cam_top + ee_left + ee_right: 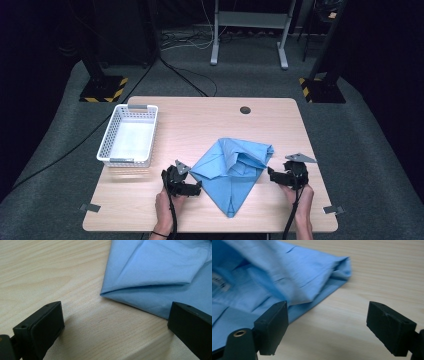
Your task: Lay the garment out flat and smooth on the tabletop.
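Observation:
A light blue cloth lies partly folded on the wooden table, with one corner pointing toward the front edge. My left gripper rests low at the cloth's left corner, jaws open. In the left gripper view that folded corner lies just ahead of the gripper, with bare wood between the jaws. My right gripper sits at the cloth's right edge, open. In the right gripper view the cloth's folded edge lies past the left jaw, and the gripper holds nothing.
A white mesh basket stands at the table's left side. A round cable hole sits near the far edge. Beyond the table are stand bases with yellow-black tape and cables on the floor.

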Demonstrator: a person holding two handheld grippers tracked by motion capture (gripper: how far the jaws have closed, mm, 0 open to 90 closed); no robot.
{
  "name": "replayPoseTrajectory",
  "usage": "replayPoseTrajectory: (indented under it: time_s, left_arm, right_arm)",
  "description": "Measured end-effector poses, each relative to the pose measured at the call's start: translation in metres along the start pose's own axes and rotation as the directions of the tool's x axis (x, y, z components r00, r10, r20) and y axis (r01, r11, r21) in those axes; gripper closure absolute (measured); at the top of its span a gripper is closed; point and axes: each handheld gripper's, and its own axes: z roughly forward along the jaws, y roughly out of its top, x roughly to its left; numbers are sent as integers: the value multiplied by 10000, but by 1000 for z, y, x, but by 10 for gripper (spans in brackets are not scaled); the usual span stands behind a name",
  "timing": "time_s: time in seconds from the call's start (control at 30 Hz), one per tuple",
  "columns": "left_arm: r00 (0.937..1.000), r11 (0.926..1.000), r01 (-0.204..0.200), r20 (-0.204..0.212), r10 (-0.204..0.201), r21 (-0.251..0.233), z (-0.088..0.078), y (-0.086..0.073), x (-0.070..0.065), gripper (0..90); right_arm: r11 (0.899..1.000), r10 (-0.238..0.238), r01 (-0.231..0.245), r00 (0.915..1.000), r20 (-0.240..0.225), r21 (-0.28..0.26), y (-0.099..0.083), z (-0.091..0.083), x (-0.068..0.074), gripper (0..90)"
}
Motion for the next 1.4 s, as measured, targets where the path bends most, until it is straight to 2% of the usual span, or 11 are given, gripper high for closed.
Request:
replayPoseTrajectory:
  time_s: [0.2, 0.3, 0.4, 0.57, 0.8, 0.9, 1.0, 1.13, 1.27, 1.3, 1.4]
  left_arm:
    - [10000, 10000, -6, 2, 6, 3, 0, 0, 0, 4]
    - [10000, 10000, -3, 3, 3, 1, 0, 0, 0, 4]
    - [10000, 10000, -4, 3, 4, 2, 0, 0, 0, 4]
    - [10000, 10000, -3, 5, 3, -1, 0, 0, 0, 4]
    - [10000, 10000, -20, 13, 20, 0, 0, 0, 0, 4]
    - [10000, 10000, -14, 13, 14, 0, 0, 0, 0, 4]
    - [10000, 10000, -21, 16, 21, 9, 0, 0, 0, 4]
    - [10000, 10000, -17, 14, 17, 7, 0, 0, 0, 4]
    - [10000, 10000, -28, 16, 28, 14, 0, 0, 0, 4]
    - [10000, 10000, -33, 17, 33, 13, 0, 0, 0, 4]
    - [10000, 10000, -23, 16, 23, 11, 0, 0, 0, 4]
  right_arm:
    - [9976, -677, 664, 9943, -820, -183, -12, -2, 44, 153]
    - [9942, -1073, 1065, 9867, -1217, -131, -13, 2, 67, 138]
    - [9884, -1481, 1515, 9785, -1435, 126, -11, 15, 85, 117]
    - [9816, -1774, 1866, 9699, -1666, 409, -6, 37, 104, 84]
    - [9758, -1978, 2109, 9637, -1794, 571, 6, 57, 118, 74]
    - [9765, -2002, 2112, 9630, -1806, 435, 11, 60, 121, 190]
    - [9734, -2163, 2260, 9610, -1722, 385, 12, 62, 123, 395]
    - [9654, -2434, 2550, 9563, -1620, 547, 7, 62, 125, 579]
    - [9588, -2754, 2823, 9513, -1386, 321, 7, 58, 125, 787]
    - [9576, -2827, 2874, 9505, -1288, 189, 9, 57, 124, 830]
    - [9574, -2865, 2888, 9505, -1204, 24, 12, 55, 123, 866]
